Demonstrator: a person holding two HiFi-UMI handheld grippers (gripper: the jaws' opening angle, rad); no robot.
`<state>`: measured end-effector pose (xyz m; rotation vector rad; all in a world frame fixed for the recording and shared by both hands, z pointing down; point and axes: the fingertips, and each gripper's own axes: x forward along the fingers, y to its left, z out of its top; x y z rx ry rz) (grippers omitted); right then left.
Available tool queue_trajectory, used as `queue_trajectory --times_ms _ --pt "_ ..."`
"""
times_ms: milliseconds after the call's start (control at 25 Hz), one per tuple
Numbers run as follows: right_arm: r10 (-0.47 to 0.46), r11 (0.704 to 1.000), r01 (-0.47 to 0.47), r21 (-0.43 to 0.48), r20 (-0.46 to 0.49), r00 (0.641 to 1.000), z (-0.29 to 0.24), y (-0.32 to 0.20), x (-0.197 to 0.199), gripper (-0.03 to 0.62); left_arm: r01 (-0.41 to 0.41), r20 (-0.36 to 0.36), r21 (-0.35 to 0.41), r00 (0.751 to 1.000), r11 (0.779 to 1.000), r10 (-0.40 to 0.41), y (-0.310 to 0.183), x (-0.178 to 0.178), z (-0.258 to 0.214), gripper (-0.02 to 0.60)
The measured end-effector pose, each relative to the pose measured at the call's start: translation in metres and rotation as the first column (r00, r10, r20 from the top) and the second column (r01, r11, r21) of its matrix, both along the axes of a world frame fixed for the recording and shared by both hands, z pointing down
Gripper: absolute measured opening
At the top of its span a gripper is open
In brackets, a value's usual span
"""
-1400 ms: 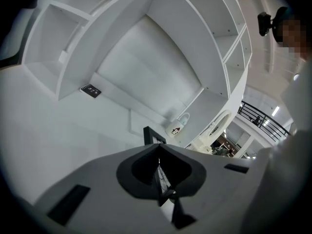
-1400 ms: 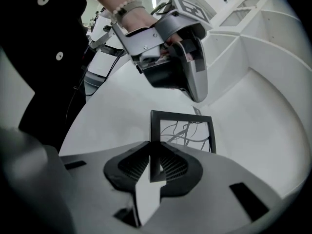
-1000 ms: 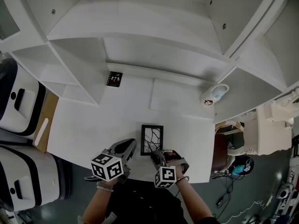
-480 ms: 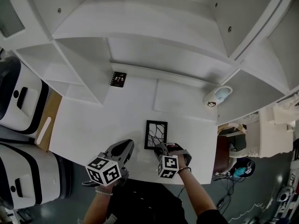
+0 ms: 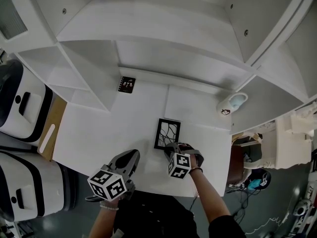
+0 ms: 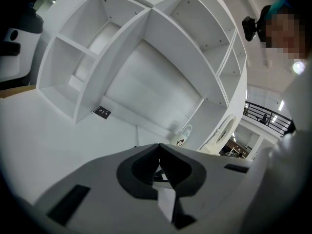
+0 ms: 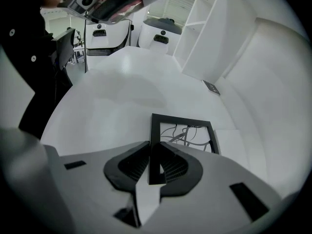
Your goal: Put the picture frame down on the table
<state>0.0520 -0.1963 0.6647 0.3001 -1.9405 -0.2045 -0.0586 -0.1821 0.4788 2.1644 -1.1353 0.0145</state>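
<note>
So the left tool (image 5: 130, 156) hangs over the near edge of the white table (image 5: 99, 128), jaws pressed together with nothing in them. Just right of it, the right tool (image 5: 171, 148) is clamped on one side bar of the thin black rectangular picture frame (image 5: 167, 133), which sticks out straight ahead of that tool over the table. A white ceramic mug (image 5: 230, 103) sits well off, ahead and to its right.

I see a black picture frame (image 5: 167, 133) around white with dark looping lines, a white table (image 5: 109, 128), white shelves (image 5: 148, 29), and a white mug (image 5: 231, 104), pale blue inside.
</note>
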Motion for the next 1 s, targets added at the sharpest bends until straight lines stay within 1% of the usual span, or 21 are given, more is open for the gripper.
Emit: queue_trajectory --times_ms 240,360,440,520,600,680,720,800,840,920,960,1000 --pt "-0.006 1.000 0.006 0.004 0.014 1.000 -0.001 -0.007 0.001 0.072 0.014 0.006 0.001 1.000 1.000 -0.014 0.002 -0.004 -0.001 0.003" --pt "0.018 1.000 -0.017 -0.011 0.036 0.999 0.001 -0.007 0.001 0.072 0.016 0.007 0.004 1.000 1.000 -0.016 0.002 -0.005 -0.002 0.003" --pt "0.051 0.998 -0.050 -0.026 0.063 0.997 0.000 -0.009 0.003 0.075 0.014 0.009 0.008 1.000 1.000 -0.014 0.002 -0.005 -0.003 0.003" --pt "0.081 0.996 -0.079 -0.030 0.100 0.992 -0.007 -0.012 0.004 0.099 0.011 0.014 0.017 1.000 1.000 -0.011 0.001 -0.004 -0.005 0.003" --pt "0.099 0.995 -0.097 -0.024 0.149 0.984 -0.018 -0.014 0.002 0.109 0.005 0.023 0.029 1.000 1.000 -0.006 0.001 -0.003 -0.008 0.003" --pt "0.129 0.992 -0.127 -0.023 0.224 0.966 -0.034 -0.015 -0.001 0.108 -0.003 0.039 0.046 0.999 0.999 0.001 0.000 -0.001 -0.012 0.003" --pt "0.153 0.988 -0.152 -0.025 0.273 0.950 -0.044 -0.016 -0.003 0.108 -0.008 0.048 0.056 0.999 0.998 0.006 0.000 0.000 -0.014 0.003" --pt "0.209 0.976 -0.214 -0.028 0.371 0.905 -0.067 -0.019 -0.004 0.107 -0.022 0.062 0.079 0.998 0.997 0.017 -0.002 0.004 -0.020 0.003" --pt "0.229 0.970 -0.241 -0.022 0.406 0.885 -0.077 -0.020 -0.004 0.107 -0.028 0.067 0.091 0.997 0.995 0.022 -0.003 0.006 -0.023 0.003" --pt "0.246 0.960 -0.280 0.011 0.448 0.859 -0.097 -0.019 -0.003 0.106 -0.039 0.078 0.114 0.996 0.993 0.030 -0.005 0.009 -0.029 0.003" --pt "0.254 0.953 -0.303 0.030 0.469 0.846 -0.107 -0.019 -0.003 0.090 -0.044 0.085 0.126 0.996 0.991 0.034 -0.006 0.011 -0.031 0.003" --pt "0.266 0.943 -0.330 0.046 0.493 0.828 -0.117 -0.018 -0.002 0.052 -0.050 0.091 0.137 0.995 0.989 0.037 -0.007 0.012 -0.034 0.003"
